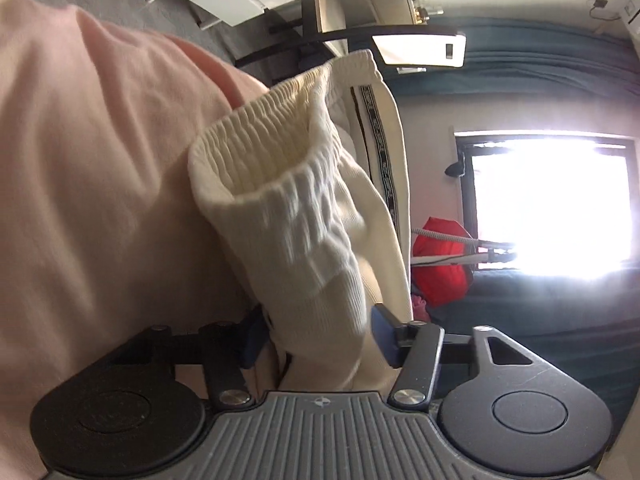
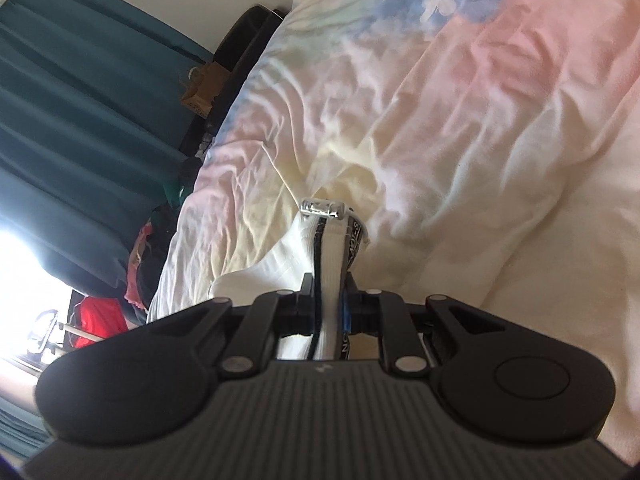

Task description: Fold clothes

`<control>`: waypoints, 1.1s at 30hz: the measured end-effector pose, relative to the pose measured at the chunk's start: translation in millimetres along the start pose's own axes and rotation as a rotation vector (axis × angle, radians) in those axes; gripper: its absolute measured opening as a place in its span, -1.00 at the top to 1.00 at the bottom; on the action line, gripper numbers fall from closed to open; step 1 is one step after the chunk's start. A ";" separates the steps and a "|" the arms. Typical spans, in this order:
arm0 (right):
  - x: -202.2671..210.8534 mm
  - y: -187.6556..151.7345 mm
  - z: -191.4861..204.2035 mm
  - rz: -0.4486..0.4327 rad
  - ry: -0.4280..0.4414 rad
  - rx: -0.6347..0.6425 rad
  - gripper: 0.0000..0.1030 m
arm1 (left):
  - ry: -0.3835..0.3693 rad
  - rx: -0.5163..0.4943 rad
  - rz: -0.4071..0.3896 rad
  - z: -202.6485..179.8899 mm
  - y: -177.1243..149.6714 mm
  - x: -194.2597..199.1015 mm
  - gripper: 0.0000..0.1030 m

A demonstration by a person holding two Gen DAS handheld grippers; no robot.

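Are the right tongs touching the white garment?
Touching. The right wrist view shows the right tongs shut on the white garment, its fabric pinched between both pads.

sock (image 1: 304,220) between left gripper (image 1: 316,338) fingers, over bedding (image 1: 100,160).

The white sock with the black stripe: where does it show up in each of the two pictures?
Left wrist view: the sock fills the middle, between the left gripper's fingers.
Right wrist view: low centre, clamped in the right gripper.
Shared landmark: red bag beside the bright window.
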State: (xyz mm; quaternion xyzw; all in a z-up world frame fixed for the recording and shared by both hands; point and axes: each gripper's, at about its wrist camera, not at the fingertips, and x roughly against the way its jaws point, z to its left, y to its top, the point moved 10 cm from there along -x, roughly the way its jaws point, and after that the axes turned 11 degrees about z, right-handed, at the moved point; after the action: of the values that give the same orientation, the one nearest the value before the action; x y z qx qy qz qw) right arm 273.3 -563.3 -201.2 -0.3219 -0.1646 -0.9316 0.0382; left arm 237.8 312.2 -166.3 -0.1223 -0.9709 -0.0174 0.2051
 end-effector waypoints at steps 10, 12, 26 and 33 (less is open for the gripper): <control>0.3 -0.9 -15.8 0.008 -0.093 0.001 0.71 | 0.076 -0.249 0.058 -61.7 29.3 67.3 0.67; 5.0 -0.2 -17.1 -0.009 -0.120 0.012 0.72 | 0.101 -0.271 0.052 -67.9 35.7 101.9 0.76; 61.5 -14.4 -58.5 -0.045 -0.323 -0.050 0.73 | 0.591 -0.576 0.098 26.1 13.5 160.8 0.57; 84.0 -0.9 -37.4 -0.125 -0.306 0.066 0.02 | 0.736 -0.767 0.048 8.0 -9.8 167.5 -0.52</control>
State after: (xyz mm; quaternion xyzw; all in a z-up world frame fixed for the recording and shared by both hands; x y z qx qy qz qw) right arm 184.8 -571.9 -177.6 -0.4478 -0.2189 -0.8662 -0.0348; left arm 83.9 342.0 -106.0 -0.1965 -0.7556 -0.4084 0.4729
